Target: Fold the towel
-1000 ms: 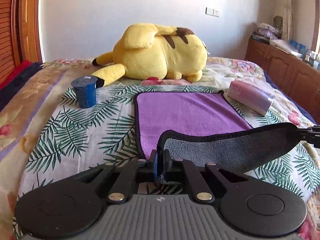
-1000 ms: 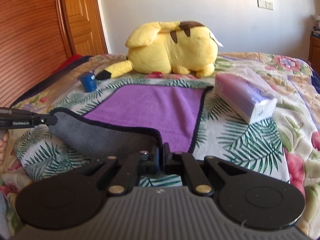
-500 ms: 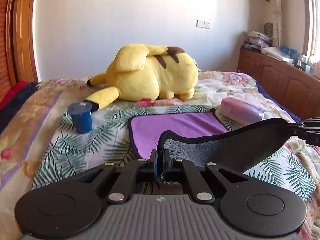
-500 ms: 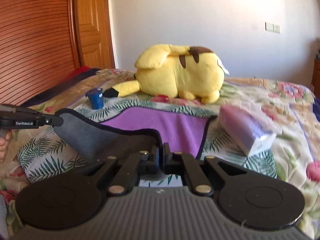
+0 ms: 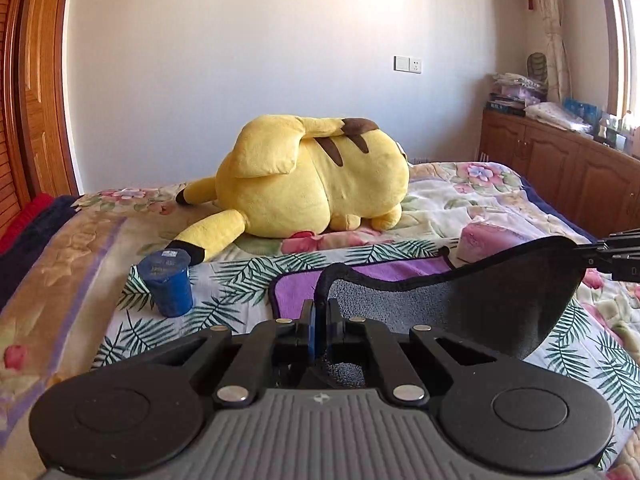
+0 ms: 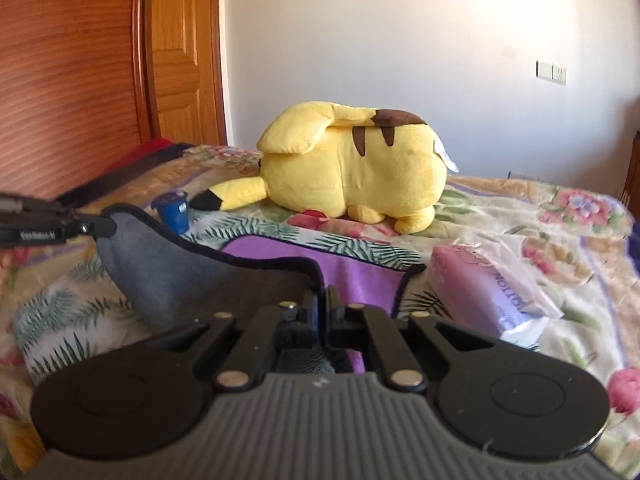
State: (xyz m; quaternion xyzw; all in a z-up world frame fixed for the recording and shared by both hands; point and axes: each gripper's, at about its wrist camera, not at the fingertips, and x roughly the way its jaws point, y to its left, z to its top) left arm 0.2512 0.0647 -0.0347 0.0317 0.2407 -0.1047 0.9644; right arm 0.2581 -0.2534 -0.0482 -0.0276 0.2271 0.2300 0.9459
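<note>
A towel, purple on top and grey underneath with a black hem, lies on the bed (image 5: 400, 276) (image 6: 356, 276). Its near edge is lifted off the bed, and the grey underside (image 5: 508, 300) (image 6: 172, 280) hangs between the two grippers. My left gripper (image 5: 319, 320) is shut on the near left corner. My right gripper (image 6: 325, 312) is shut on the near right corner. Each gripper's tip also shows at the edge of the other's view: the right one (image 5: 612, 258), the left one (image 6: 52, 228).
A big yellow plush toy (image 5: 312, 188) (image 6: 352, 168) lies at the far side of the bed. A blue cup (image 5: 168, 284) (image 6: 174, 210) stands left of the towel. A pink tissue pack (image 6: 492, 284) (image 5: 480, 240) lies to the right. Wooden cabinets (image 5: 560, 168) stand at the right.
Both grippers have raised the towel's near edge higher and carried it forward over the purple part. Less purple shows now.
</note>
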